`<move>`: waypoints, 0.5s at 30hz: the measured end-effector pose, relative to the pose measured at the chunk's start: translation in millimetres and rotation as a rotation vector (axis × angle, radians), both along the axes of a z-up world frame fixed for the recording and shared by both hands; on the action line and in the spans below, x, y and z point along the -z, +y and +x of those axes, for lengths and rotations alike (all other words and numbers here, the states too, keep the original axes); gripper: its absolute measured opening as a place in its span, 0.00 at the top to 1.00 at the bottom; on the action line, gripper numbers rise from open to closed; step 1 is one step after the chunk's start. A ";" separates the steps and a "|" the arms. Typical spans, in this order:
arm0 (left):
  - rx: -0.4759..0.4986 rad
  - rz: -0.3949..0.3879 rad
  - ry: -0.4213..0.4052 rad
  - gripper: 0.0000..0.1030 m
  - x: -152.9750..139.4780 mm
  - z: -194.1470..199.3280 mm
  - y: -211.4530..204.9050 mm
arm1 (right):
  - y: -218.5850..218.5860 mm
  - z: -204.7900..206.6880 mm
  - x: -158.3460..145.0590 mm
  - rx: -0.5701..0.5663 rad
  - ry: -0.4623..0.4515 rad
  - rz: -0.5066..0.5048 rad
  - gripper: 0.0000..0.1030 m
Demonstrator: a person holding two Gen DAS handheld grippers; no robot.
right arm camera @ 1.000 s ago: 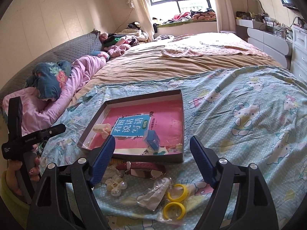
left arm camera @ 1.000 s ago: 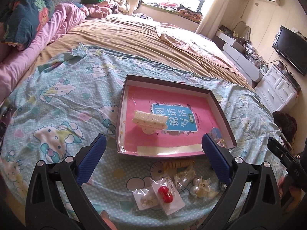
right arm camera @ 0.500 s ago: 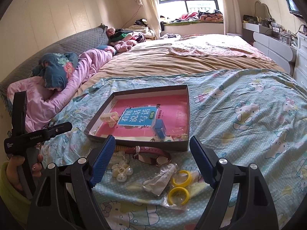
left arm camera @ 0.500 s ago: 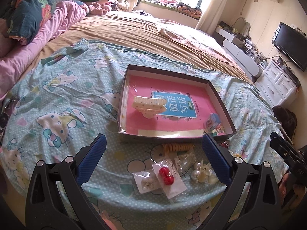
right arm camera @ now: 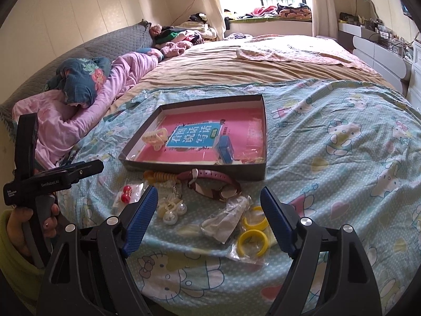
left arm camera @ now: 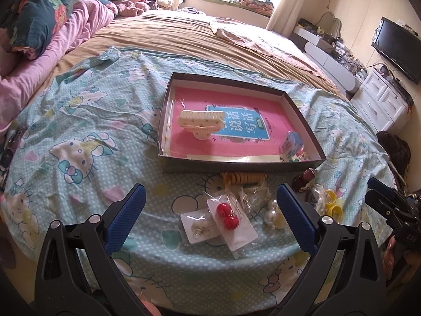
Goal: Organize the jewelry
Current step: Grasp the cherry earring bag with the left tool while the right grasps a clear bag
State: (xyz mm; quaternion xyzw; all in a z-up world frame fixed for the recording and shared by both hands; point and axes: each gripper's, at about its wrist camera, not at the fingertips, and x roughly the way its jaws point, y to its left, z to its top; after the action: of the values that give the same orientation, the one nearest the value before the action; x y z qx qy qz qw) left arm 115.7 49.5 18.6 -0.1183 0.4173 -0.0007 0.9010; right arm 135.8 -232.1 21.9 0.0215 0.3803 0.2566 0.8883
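Blue-padded, the left gripper (left arm camera: 209, 206) and right gripper (right arm camera: 209, 210) both gape wide, empty, above bagged jewelry: red earrings (left arm camera: 227, 216), yellow rings (right arm camera: 252, 233), a watch (right arm camera: 214, 184). Beyond these lies the tray (left arm camera: 240, 163), holding a cream hair clip (left arm camera: 201, 121).

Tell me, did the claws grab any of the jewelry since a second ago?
No. Both the left claw and the right claw are still open and empty. They only drew back a little and tipped down, so the tray sits higher in view. The red earrings, yellow rings and watch lie where they were.
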 end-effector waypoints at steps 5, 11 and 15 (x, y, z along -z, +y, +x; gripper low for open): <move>0.015 0.009 0.019 0.10 7.4 -4.9 -6.2 | 1.2 -4.0 10.1 -0.010 0.030 -0.014 0.23; 0.041 0.021 0.043 0.10 16.4 -7.4 -15.4 | 2.5 -5.1 22.1 -0.015 0.067 -0.024 0.23; 0.060 0.030 0.061 0.10 23.5 -9.0 -21.8 | 3.1 -2.6 30.0 -0.013 0.097 -0.025 0.23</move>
State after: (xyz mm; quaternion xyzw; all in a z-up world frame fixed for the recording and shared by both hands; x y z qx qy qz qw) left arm 106.7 27.7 -5.0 -0.0923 0.4478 -0.0180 0.8892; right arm 133.2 -229.0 -8.1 0.0203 0.4262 0.2561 0.8674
